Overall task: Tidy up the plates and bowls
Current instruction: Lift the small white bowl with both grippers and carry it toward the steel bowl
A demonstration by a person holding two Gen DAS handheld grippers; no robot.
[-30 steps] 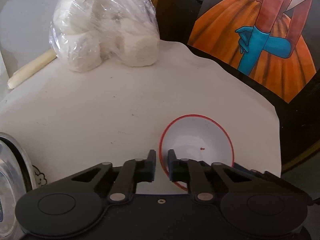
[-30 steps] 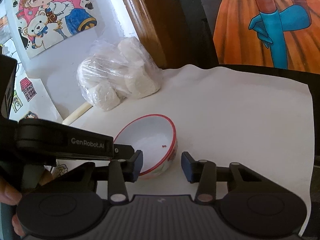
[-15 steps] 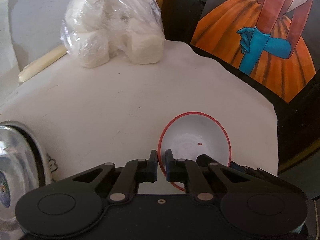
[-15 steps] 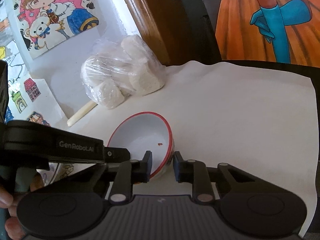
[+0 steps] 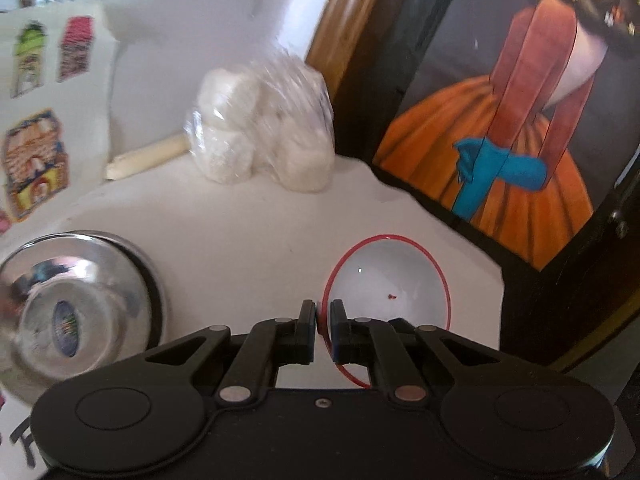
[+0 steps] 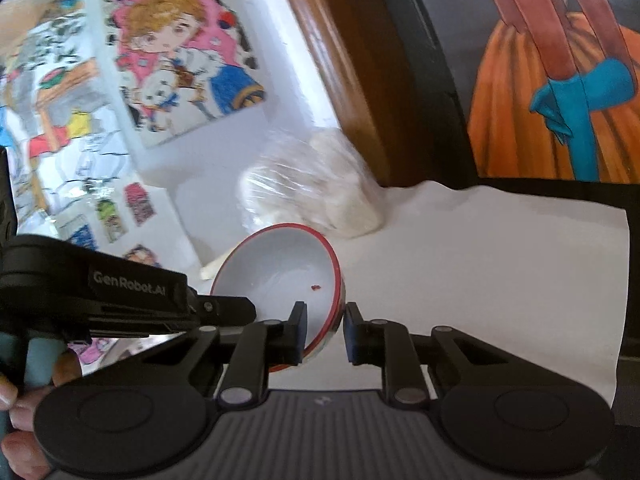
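A white bowl with a red rim (image 5: 388, 276) hangs tilted above the white-covered table (image 5: 240, 232), held from two sides. My left gripper (image 5: 324, 320) is shut on its near rim, the thin edge pinched between the pads. In the right wrist view the same bowl (image 6: 280, 272) leans left, and my right gripper (image 6: 324, 332) is shut across its right wall, one finger inside and one outside. The left gripper (image 6: 244, 308) reaches in from the left there, held by a hand (image 6: 16, 400). A shiny steel bowl (image 5: 72, 312) sits on the table to the left.
A clear bag of white lumps (image 5: 264, 136) and a cream stick (image 5: 148, 156) lie at the back by the wall. A framed painting (image 5: 500, 140) leans at the right, past the table cover's edge. Cartoon stickers (image 6: 180, 60) cover the wall on the left.
The right gripper's jaws closed from wide apart onto the bowl's wall. Both grippers rose and the bowl left the table, tilting. The steel bowl came further into the left wrist view.
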